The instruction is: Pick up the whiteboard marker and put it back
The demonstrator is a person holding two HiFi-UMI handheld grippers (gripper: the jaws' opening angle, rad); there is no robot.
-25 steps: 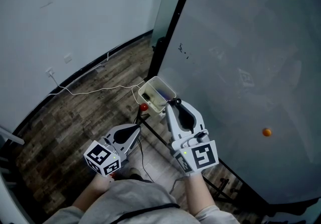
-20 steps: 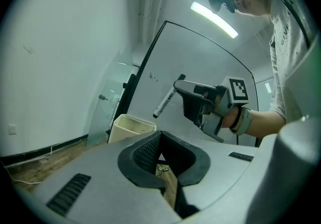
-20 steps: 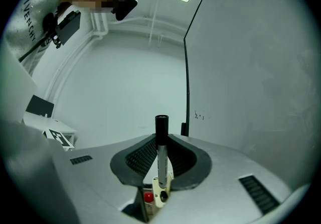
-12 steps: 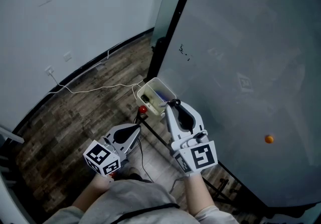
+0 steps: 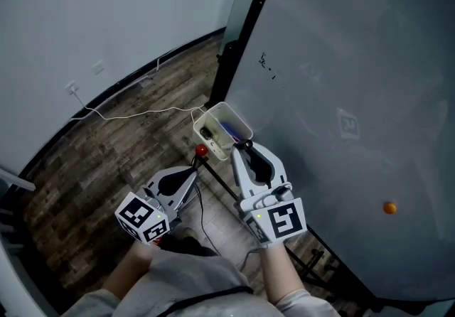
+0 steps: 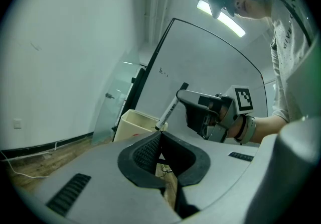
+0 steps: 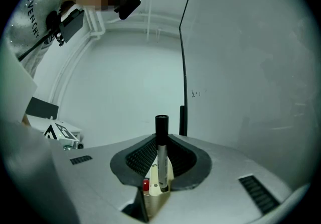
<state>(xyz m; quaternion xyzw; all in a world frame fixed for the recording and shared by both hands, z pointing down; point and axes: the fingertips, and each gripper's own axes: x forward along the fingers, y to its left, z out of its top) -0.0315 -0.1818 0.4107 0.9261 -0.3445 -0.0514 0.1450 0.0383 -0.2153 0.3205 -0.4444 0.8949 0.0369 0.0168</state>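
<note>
**Marker coming down onto the bin**

My right claw (image 7: 161, 170) is clenched on the marker (image 7: 161, 147), which stands upright between the pads, black cap on top. Over the last second I have brought it lower and a little closer to the cream bin (image 5: 213, 115) fixed at the foot of the board (image 5: 341, 60). From my left claw's camera, the marker's lower end now sits right at the bin's rim, though I cannot tell whether it is past the rim yet. My left claw (image 6: 160, 135) is closed on nothing and hangs low beside the right one, off to the side of the bin. I judge the pick-up done and the return nearly finished: what is left is a short drop into the bin, then letting go. The risk I see is the tip catching the rim.
</note>
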